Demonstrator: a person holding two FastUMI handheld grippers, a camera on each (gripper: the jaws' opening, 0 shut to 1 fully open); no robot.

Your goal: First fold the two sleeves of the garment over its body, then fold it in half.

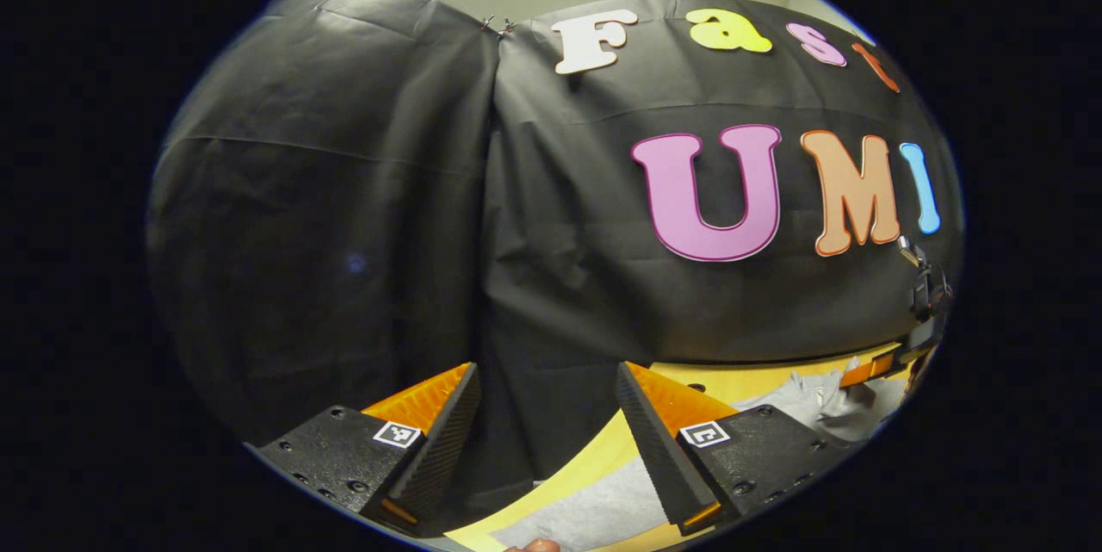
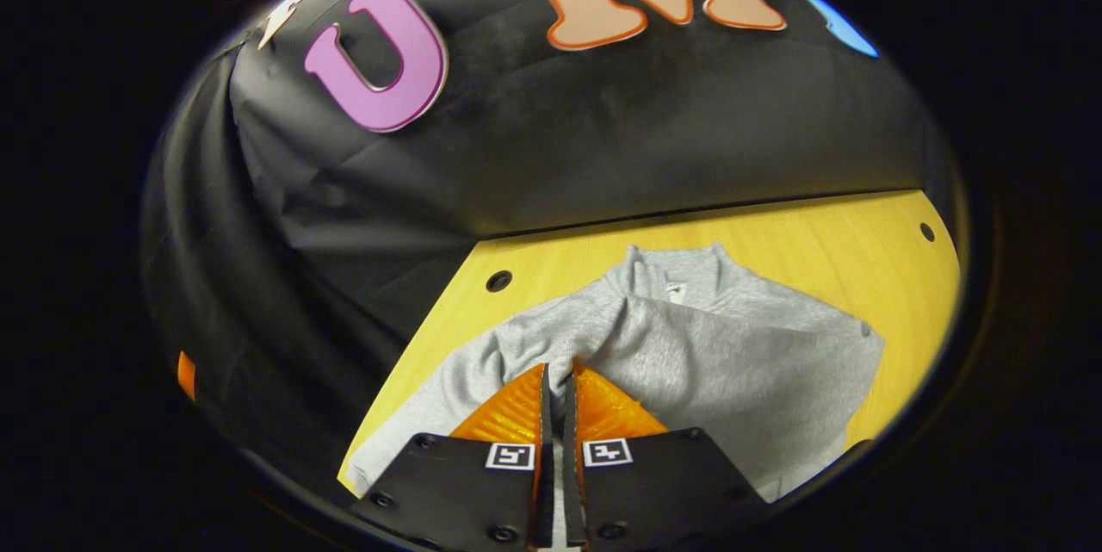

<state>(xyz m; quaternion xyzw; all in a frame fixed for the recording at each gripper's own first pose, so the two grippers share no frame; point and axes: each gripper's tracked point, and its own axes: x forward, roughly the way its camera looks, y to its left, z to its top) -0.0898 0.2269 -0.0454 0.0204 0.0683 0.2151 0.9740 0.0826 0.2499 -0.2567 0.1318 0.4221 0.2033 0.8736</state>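
Pinching a raised ridge of the grey garment (image 2: 689, 354) with the right gripper (image 2: 558, 375), fingers nearly together and cloth caught between them. Spread across the yellow wooden table (image 2: 826, 233) just ahead of and beneath those fingers, collar toward the black cloth wall (image 2: 603, 147), one sleeve already folded over the body. Left gripper (image 1: 547, 384) wide apart, gripping nothing, raised and aimed at the wall. Grey fabric (image 1: 594, 509) low between and below its fingers on the table edge (image 1: 603, 449); more of it bunched far right beside another gripper (image 1: 925, 311).
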